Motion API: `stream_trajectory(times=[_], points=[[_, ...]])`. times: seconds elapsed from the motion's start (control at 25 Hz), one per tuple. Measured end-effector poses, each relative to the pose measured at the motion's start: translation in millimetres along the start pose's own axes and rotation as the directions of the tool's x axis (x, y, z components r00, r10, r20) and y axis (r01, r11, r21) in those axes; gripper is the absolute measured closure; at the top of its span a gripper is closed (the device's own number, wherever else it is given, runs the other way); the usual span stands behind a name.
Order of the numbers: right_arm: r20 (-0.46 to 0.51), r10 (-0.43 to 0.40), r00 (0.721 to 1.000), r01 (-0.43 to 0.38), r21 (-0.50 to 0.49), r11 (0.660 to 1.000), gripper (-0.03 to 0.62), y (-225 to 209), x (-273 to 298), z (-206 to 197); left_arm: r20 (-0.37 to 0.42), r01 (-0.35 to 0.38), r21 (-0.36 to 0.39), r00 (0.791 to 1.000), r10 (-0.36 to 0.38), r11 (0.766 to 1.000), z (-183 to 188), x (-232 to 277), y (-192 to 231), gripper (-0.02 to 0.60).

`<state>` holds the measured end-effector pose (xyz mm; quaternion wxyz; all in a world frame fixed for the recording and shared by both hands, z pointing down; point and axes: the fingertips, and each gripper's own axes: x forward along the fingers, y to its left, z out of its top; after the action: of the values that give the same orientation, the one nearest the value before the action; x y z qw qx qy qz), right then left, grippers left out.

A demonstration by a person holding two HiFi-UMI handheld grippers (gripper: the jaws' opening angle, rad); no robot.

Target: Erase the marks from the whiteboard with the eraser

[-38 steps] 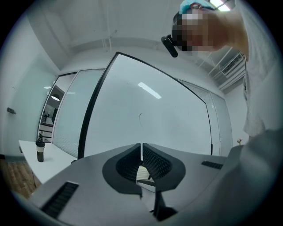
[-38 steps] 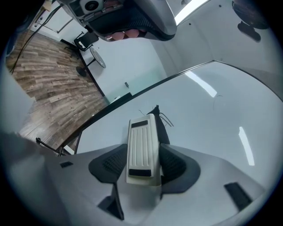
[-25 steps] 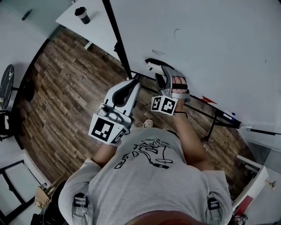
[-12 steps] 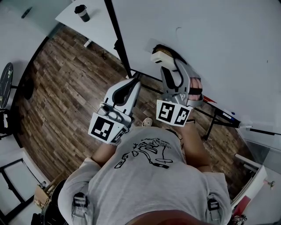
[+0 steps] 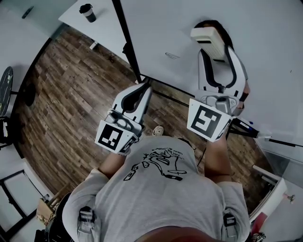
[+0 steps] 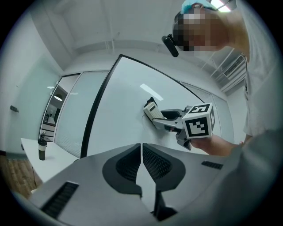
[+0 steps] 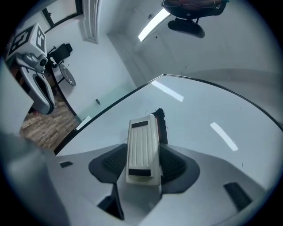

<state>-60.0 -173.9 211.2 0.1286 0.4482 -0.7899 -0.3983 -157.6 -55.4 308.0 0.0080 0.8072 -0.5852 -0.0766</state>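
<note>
A cream eraser [image 5: 206, 35] with a dark felt pad is pressed against the whiteboard [image 5: 265, 52], and my right gripper [image 5: 213, 47] is shut on it. In the right gripper view the eraser [image 7: 143, 148] stands lengthwise between the jaws, its felt edge touching the whiteboard [image 7: 208, 110]. A faint curved mark [image 5: 172, 56] shows on the board to the eraser's left. My left gripper [image 5: 142, 90] hangs lower, off the board near its black frame, jaws shut and empty. From the left gripper view the jaws [image 6: 141, 152] meet, and the eraser [image 6: 150, 108] lies on the board [image 6: 115, 101] beyond.
The whiteboard's black frame edge [image 5: 125, 40] runs down to a stand over the wooden floor [image 5: 66, 94]. A white table [image 5: 94, 23] with a dark cup [image 5: 88, 13] stands at the far left. Markers lie on the board's tray [image 5: 246, 124] at the right.
My right gripper has carried the eraser up and to the right along the whiteboard. The short mark higher on the board is gone under the eraser. The left gripper has stayed put.
</note>
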Motion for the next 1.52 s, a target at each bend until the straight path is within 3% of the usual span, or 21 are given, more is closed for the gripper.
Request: stream_trajectory(times=[0.28, 1.52], points=[[-0.009, -0.012, 1.000, 0.011, -0.021, 1.000, 0.358, 8, 6, -1, -0.005, -0.002, -0.011, 1.000, 0.002, 1.000, -4, 3, 6, 0.549], [-0.058, 0.160, 0.985, -0.164, -0.085, 0.983, 0.357, 105, 20, -32, -0.010, -0.022, -0.008, 1.000, 0.022, 1.000, -4, -3, 16, 0.549]])
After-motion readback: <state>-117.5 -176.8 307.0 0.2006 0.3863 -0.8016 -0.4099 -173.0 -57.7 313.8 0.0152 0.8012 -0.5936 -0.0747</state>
